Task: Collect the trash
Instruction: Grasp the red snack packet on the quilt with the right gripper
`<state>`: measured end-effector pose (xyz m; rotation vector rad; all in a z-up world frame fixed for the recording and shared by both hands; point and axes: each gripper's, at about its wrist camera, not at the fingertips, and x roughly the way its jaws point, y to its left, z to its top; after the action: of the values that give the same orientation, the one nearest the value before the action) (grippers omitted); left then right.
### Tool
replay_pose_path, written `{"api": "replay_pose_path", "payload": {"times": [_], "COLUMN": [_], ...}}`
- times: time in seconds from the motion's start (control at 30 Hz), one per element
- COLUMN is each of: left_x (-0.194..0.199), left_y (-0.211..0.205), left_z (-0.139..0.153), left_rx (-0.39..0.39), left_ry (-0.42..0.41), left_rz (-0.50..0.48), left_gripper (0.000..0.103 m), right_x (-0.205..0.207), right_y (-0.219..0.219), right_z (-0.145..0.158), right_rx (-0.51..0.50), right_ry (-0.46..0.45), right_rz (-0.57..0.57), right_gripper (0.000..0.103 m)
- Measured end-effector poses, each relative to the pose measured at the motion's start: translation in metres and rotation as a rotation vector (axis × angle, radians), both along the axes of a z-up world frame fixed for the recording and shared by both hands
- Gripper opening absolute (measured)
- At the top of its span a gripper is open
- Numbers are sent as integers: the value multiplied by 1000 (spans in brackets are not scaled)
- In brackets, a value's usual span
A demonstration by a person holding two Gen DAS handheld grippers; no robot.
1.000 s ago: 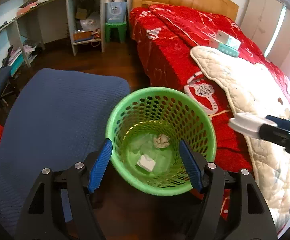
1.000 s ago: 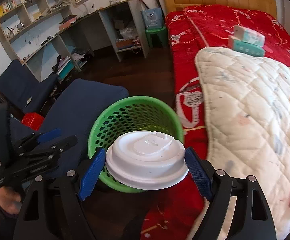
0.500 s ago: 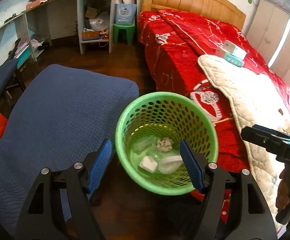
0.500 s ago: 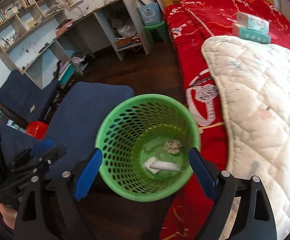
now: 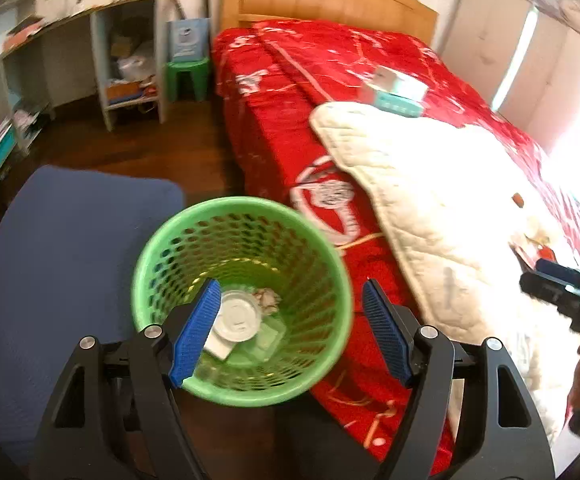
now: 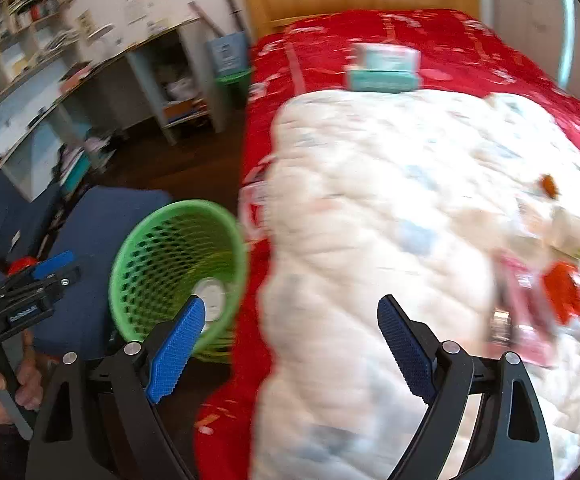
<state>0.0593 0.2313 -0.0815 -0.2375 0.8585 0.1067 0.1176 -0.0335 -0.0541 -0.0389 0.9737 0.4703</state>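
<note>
A green mesh basket (image 5: 242, 204) (image 6: 178, 208) stands on the floor beside the bed. In it lie a white cup lid (image 5: 236, 316) (image 6: 212, 296), a crumpled paper (image 5: 266, 296) and other scraps. My left gripper (image 5: 290, 286) hangs over the basket, its jaws opening a little, nothing between them. My right gripper (image 6: 290, 300) is open and empty over the white quilt (image 6: 389, 220). On the quilt to its right lie a pink wrapper (image 6: 525, 300), a red wrapper (image 6: 565, 292) and a pale cup-like piece (image 6: 573, 232).
A blue chair seat (image 5: 70, 260) sits left of the basket. The bed has a red cover (image 5: 290, 92), with stacked tissue boxes (image 6: 383, 68) near the quilt's far edge. Desks and shelves (image 6: 42, 92) line the back wall, with a green stool (image 5: 188, 76).
The right gripper let go of the white lid, which dropped into the basket, then swung right over the quilt. The left gripper shifted slightly, so the basket sits lower and more to the left in its view.
</note>
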Motion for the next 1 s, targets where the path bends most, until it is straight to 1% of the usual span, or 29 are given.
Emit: {"api": "replay_pose_path", "payload": {"times": [0.13,0.3,0.4,0.53,0.6,0.7,0.77,0.87,1.0], "left_x": [10,21,27,32,34,38,41,45,52], "left_y": [-23,-52,-67,-83,-90,-96,-100,-105,-119], "left_z": [5,10,12,12,12,12,11,8,7], "left_rx": [1,2,6,9,17,22,22,23,30], "left_ry": [-1,-3,-1,5,6,10,14,20,27], "left_rz": [-40,-88,-110,-137,-149,-161,-165,-177,-204], "left_gripper": [72,72,72,72,72,72,72,72,72], "right_x": [8,24,35,57,69,81,89,100,111], "right_y": [-51,-123,-157,-195,-208,-218,-221,-225,-227], "right_z": [8,14,15,8,2,-6,-12,-23,-41], "right_rx": [-19,-35,-28,4,21,30,27,7,6], "right_ry": [-25,-29,-19,38,64,90,112,141,191], "right_rz": [-91,-224,-294,-393,-425,-466,-484,-504,-506], "right_gripper": [85,85,85,85,85,91,91,91,92]}}
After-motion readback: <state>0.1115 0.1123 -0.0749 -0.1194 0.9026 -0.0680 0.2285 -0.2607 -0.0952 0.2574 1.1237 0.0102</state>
